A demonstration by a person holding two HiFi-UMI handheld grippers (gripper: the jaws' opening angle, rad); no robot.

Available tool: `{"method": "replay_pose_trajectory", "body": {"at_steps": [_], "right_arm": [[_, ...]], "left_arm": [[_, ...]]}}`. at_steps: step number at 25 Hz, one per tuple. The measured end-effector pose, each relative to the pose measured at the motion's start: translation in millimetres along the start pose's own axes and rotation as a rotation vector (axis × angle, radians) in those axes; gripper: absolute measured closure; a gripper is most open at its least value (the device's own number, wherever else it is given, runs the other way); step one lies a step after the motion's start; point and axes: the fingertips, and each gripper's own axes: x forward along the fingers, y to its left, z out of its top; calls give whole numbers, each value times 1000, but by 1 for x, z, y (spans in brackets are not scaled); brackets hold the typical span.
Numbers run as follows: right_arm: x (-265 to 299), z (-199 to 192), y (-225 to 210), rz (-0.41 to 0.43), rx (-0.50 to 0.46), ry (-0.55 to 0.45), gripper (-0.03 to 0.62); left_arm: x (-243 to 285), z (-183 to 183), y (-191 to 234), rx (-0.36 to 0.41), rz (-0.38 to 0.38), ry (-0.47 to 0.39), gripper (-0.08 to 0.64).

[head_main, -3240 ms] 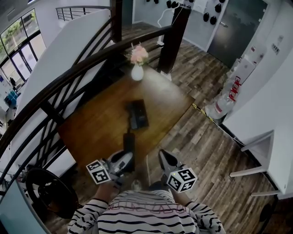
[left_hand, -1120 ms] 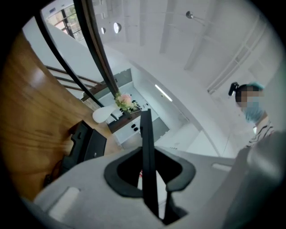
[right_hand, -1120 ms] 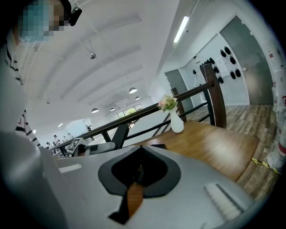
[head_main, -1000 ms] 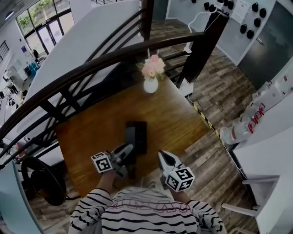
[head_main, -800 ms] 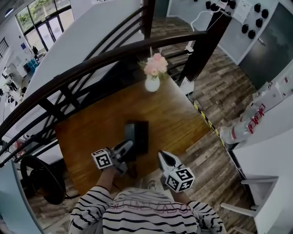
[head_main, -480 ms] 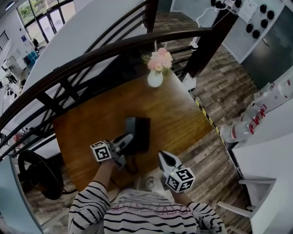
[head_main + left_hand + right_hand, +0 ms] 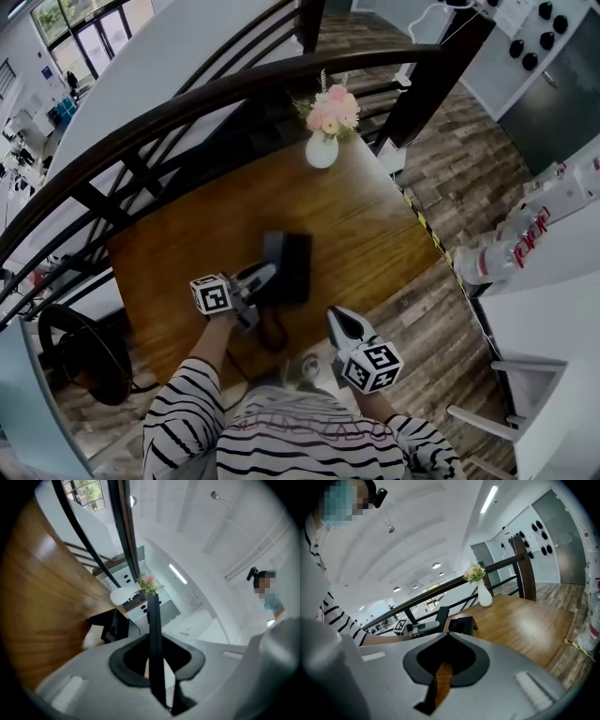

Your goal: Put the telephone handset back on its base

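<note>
On a wooden table [image 7: 178, 253] beside a dark stair railing [image 7: 187, 101], a black telephone base [image 7: 298, 272] sits near the middle, with a white vase [image 7: 322, 152] of pink flowers at the far edge. A person in a striped top holds a gripper in each hand.

The left gripper [image 7: 261, 274] has its jaws clamped on the slim black handset [image 7: 273, 255]. From the head view the handset lies along the left side of the base. The right gripper view shows it lifted and tilted just beside the base, so it does not look seated; whether it touches the base cannot be told. The right gripper [image 7: 339, 319] hangs near the table's front edge, apart from the phone, its jaws drawn together with nothing between them.

The task looks nearly done: the handset has reached the base, and what is left is to lower it into its cradle and let go.

Three seconds earlier the handset was held well short of the base, near the front edge. It has since moved forward and down.
</note>
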Motion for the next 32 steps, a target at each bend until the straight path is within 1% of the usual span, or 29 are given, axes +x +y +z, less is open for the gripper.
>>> {"method": "replay_pose_trajectory", "body": {"at_steps": [4, 14, 17, 20, 21, 26, 32], "right_arm": [[0, -5, -1, -16, 13, 4, 592], [7, -6, -3, -28, 21, 9, 592], [9, -8, -2, -27, 25, 11, 592], [11, -9, -2, -27, 28, 10, 592], [11, -10, -2, -27, 29, 11, 592], [12, -10, -3, -28, 34, 9, 592], [11, -9, -3, -25, 31, 10, 592]], "left_arm": [[0, -5, 18, -33, 13, 5, 486], [5, -13, 46, -64, 56, 30, 486], [4, -14, 53, -72, 69, 21, 486], [2, -12, 57, -111, 86, -1, 486], [2, -12, 58, -114, 93, -4, 486], [3, -11, 60, -107, 114, -4, 486], [7, -11, 59, -65, 134, 14, 485]]}}
